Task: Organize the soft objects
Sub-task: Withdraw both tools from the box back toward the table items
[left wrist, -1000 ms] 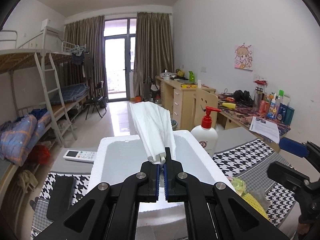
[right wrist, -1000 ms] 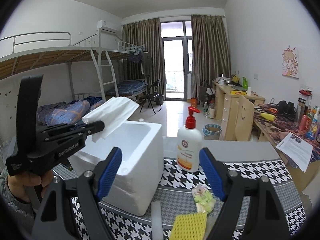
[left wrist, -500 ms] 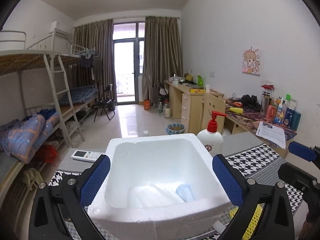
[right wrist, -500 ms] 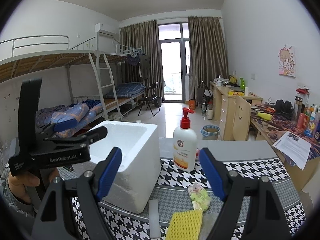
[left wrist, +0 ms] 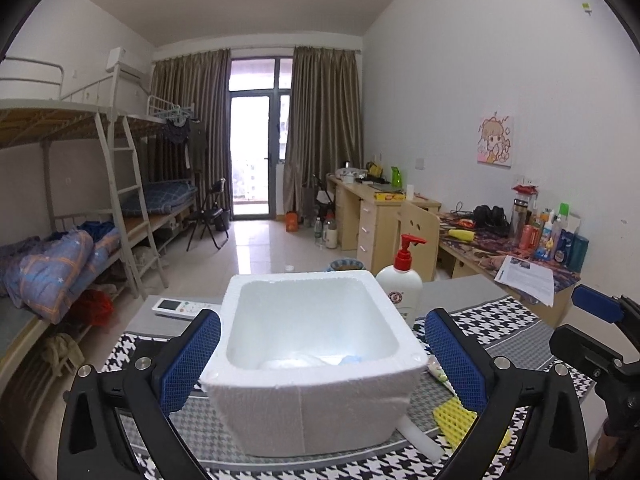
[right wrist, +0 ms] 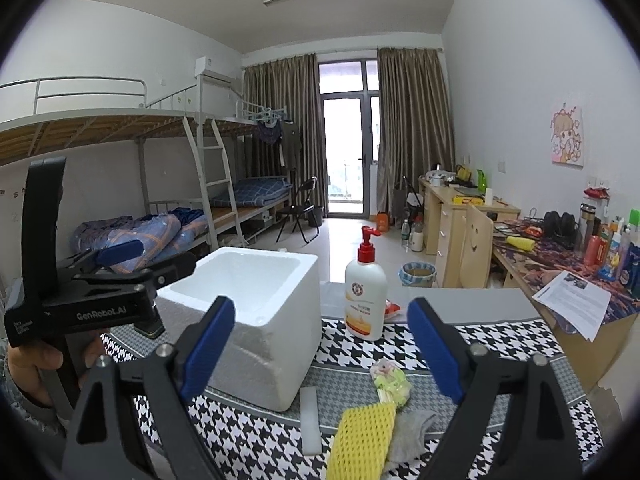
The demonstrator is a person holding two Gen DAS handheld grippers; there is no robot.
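A: The left hand-held gripper stands spread wide and empty before the foam box, white soft pieces inside; the right hand-held gripper is opening, nothing between its pads.

B: Risk?

A: The yellow mesh sleeve touches a grey cloth — one pinch might drag both, or nudge the lotion bottle on the worktop.

My right gripper was opening with nothing in it, over a yellow mesh sponge and grey sock on the tabletop. Foam box sat left, lotion bottle beside it.
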